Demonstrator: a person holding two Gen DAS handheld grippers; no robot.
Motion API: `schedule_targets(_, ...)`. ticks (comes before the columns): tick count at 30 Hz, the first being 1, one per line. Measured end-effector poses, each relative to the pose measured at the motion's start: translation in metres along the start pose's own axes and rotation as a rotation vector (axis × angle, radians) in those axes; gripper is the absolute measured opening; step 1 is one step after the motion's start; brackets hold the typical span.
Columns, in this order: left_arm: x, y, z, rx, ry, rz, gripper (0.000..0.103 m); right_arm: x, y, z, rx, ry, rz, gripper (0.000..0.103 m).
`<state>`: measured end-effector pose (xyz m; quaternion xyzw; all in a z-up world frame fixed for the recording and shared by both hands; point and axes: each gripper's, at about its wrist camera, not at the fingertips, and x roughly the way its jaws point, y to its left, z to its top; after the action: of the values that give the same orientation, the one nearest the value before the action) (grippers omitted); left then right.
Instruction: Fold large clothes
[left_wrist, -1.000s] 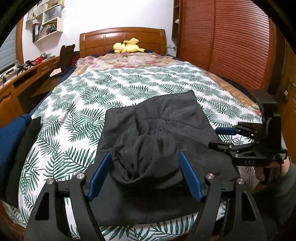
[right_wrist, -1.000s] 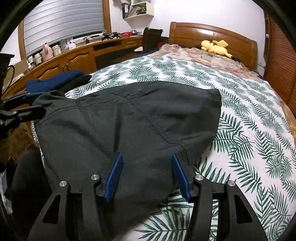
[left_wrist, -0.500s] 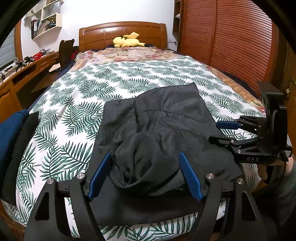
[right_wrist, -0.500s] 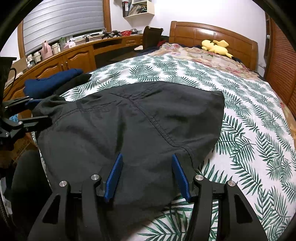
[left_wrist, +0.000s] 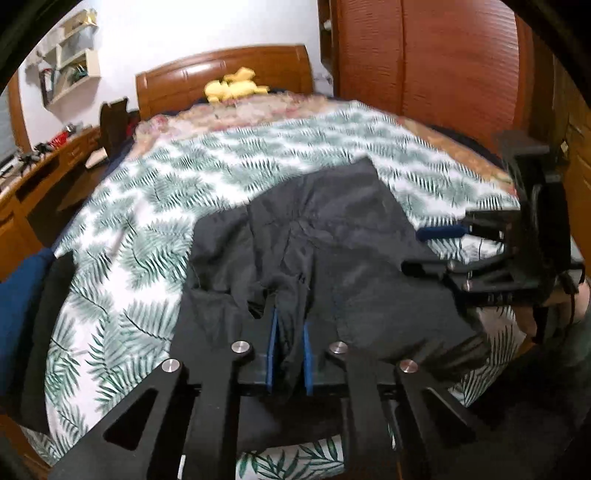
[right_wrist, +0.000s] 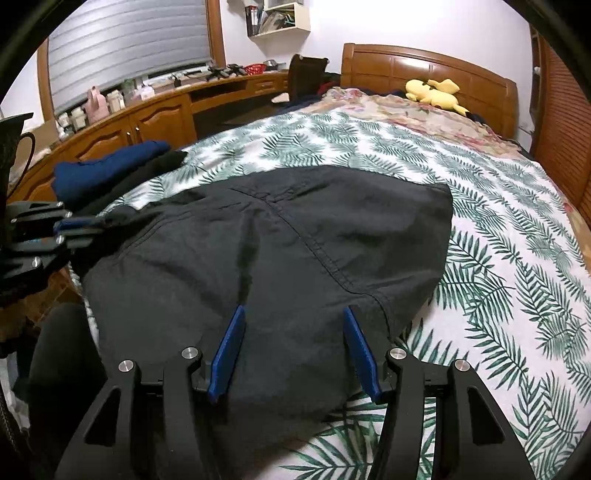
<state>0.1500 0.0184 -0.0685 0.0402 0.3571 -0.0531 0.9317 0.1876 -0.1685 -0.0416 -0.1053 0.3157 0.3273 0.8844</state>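
Note:
A dark grey garment (right_wrist: 288, 251) lies spread at the near end of the bed, on a palm-leaf cover (right_wrist: 498, 258). My left gripper (left_wrist: 289, 332) is shut on a bunched fold of the garment (left_wrist: 332, 243) at its near left corner; it also shows in the right wrist view (right_wrist: 92, 227), at the garment's left edge. My right gripper (right_wrist: 293, 347) is open, its blue pads on either side of the cloth at the near edge, which lies between them. It also shows in the left wrist view (left_wrist: 432, 249).
A folded navy and black pile (right_wrist: 110, 170) lies at the bed's left edge. A yellow plush toy (right_wrist: 432, 92) sits by the wooden headboard (right_wrist: 424, 66). A wooden desk (right_wrist: 155, 110) runs along the left, a wardrobe (left_wrist: 443, 62) along the right.
My left gripper has closed on the bunched cloth it was open around. The right gripper stays open over the near edge.

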Motion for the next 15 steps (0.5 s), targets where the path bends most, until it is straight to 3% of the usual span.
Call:
schedule_targets(3,-0.017,0.017,0.008,-0.039,-0.052,0.025,0.011,-0.011,0.005,0.001,-0.002,-0.045,0.029,0.057)
schedule_targets(8,-0.029,0.061,0.000,-0.112,-0.067,0.095,0.010,-0.029,0.013,0.002,0.004,-0.107,0.106,0.057)
schedule_targets(11,-0.020,0.083,-0.023,-0.142,-0.023,0.147,0.010,-0.035,0.018,0.000,0.004,-0.128,0.156,0.057)
schedule_targets(15,-0.004,0.093,-0.054,-0.192,0.034,0.119,0.010,-0.039,0.028,-0.002,-0.017,-0.141,0.202,0.057)
